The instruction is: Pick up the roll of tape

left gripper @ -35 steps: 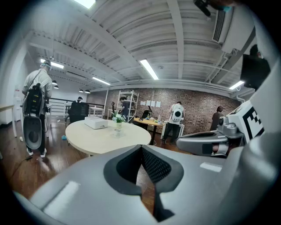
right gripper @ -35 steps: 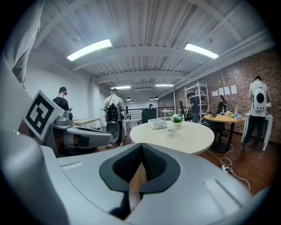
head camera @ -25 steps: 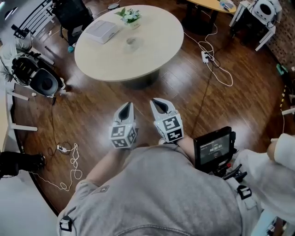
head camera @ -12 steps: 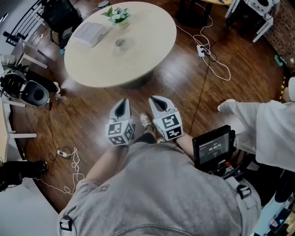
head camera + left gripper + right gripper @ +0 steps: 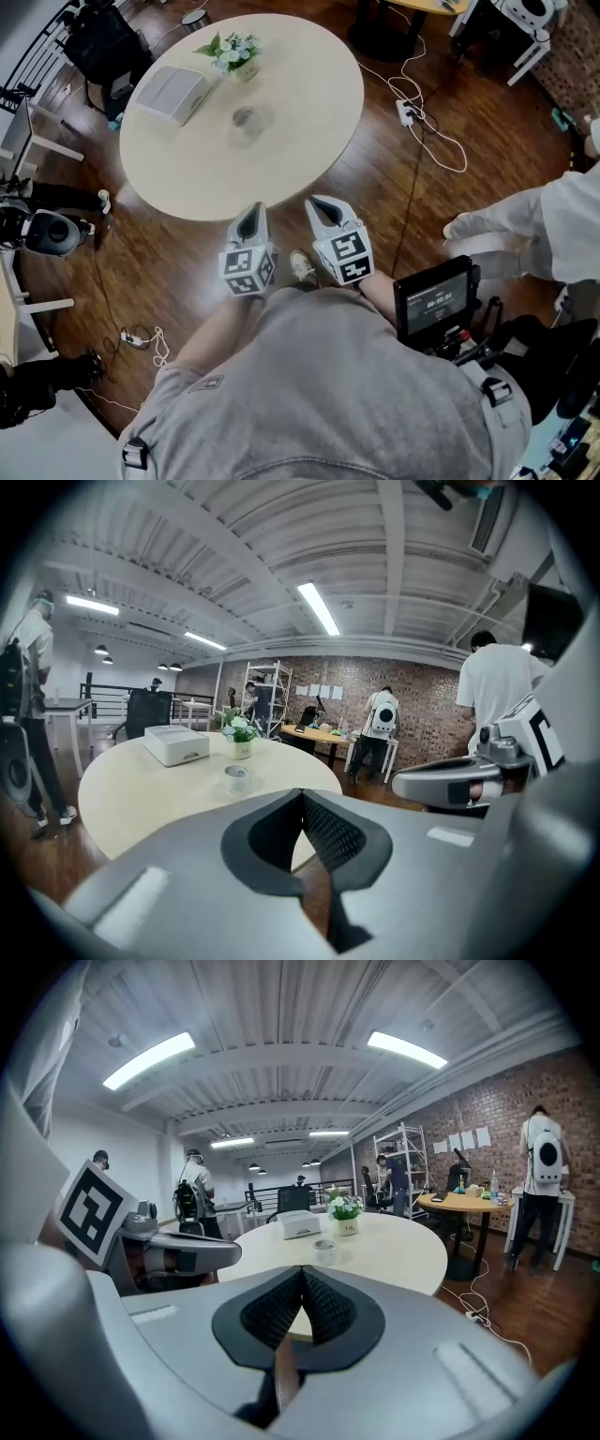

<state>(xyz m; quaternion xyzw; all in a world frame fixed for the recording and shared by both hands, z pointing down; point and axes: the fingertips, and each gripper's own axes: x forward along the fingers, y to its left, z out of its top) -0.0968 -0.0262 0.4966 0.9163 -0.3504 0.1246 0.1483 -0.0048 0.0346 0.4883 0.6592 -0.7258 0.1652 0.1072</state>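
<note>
Tape sits well ahead of both tools: a small clear roll of tape [image 5: 247, 120] lies flat with its hole facing up, near the middle of the round beige table [image 5: 314, 112]. A white rectangular box [image 5: 172, 92] and a small pot of white flowers [image 5: 230, 53] stand beyond it, towards the far left of the top.

The left tongs [image 5: 251, 217] point at the table's near edge and line up almost straight with the roll. The right tongs [image 5: 325, 211] are held beside them, and from there the roll lies forward and off to the left. The left hand looks the nearer and better aligned of the two, though the roll is well apart from both.

Each pair of tongs is closed tip to tip with nothing between the pads. Whichever one goes for the roll would probably have to spread first, then come over the near half of the table to straddle the rim.
</note>
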